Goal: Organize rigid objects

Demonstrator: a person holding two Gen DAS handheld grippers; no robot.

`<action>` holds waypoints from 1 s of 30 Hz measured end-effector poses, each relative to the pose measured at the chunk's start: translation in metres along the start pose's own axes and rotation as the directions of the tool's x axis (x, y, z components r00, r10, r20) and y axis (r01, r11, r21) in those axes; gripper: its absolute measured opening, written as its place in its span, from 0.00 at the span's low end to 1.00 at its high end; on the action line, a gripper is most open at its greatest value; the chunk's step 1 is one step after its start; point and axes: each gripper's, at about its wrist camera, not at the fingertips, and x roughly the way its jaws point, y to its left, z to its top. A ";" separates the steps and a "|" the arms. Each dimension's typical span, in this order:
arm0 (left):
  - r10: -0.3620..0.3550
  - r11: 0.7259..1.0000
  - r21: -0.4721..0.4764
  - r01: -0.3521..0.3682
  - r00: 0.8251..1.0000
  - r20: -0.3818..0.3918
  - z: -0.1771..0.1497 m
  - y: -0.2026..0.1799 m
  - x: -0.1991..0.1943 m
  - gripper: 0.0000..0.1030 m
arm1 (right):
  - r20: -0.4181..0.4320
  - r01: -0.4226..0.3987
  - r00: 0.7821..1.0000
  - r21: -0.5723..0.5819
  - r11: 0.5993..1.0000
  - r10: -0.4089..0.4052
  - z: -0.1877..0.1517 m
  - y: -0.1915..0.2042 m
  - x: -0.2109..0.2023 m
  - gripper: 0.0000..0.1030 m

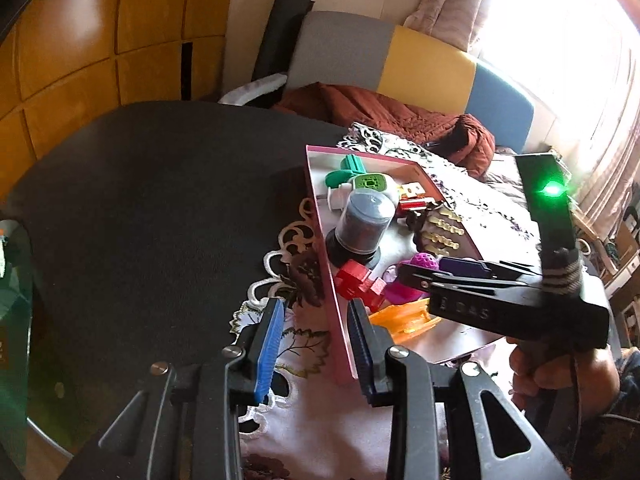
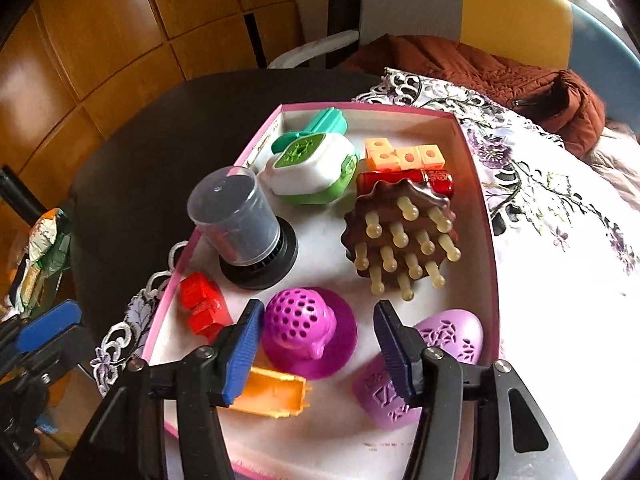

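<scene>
Dark surface (image 1: 140, 200) carries a pink box (image 2: 494, 240) of toys. Left gripper (image 1: 316, 344) fingers wide, straddling the box wall. Right gripper (image 2: 316, 344) fingers wide, empty, over a purple toy (image 2: 304, 328).

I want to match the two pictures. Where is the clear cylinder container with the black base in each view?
Left wrist: the clear cylinder container is right of centre, inside the pink box, near its left wall.
Right wrist: the container is left of centre, inside the same box.
Shared landmark: the red block lies just in front of it.
</scene>
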 end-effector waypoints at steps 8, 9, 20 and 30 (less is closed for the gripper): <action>0.049 0.999 0.018 -0.049 0.999 0.019 -0.001 -0.007 -0.005 0.36 | 0.074 0.035 0.997 0.001 0.999 -0.035 -0.014 0.003 -0.024 0.64; 0.054 0.998 0.022 -0.054 0.998 0.020 -0.001 -0.008 -0.005 0.37 | 0.081 0.041 0.996 0.003 0.999 -0.041 -0.015 0.003 -0.026 0.65; 0.120 0.992 0.037 -0.123 0.989 0.083 -0.004 -0.024 -0.017 0.41 | 0.234 0.194 0.948 0.105 0.975 -0.214 -0.036 -0.005 -0.064 0.80; 0.199 0.979 0.008 -0.202 0.969 0.144 -0.006 -0.039 -0.027 0.62 | 0.272 0.204 0.932 0.151 0.967 -0.239 -0.043 -0.014 -0.087 0.84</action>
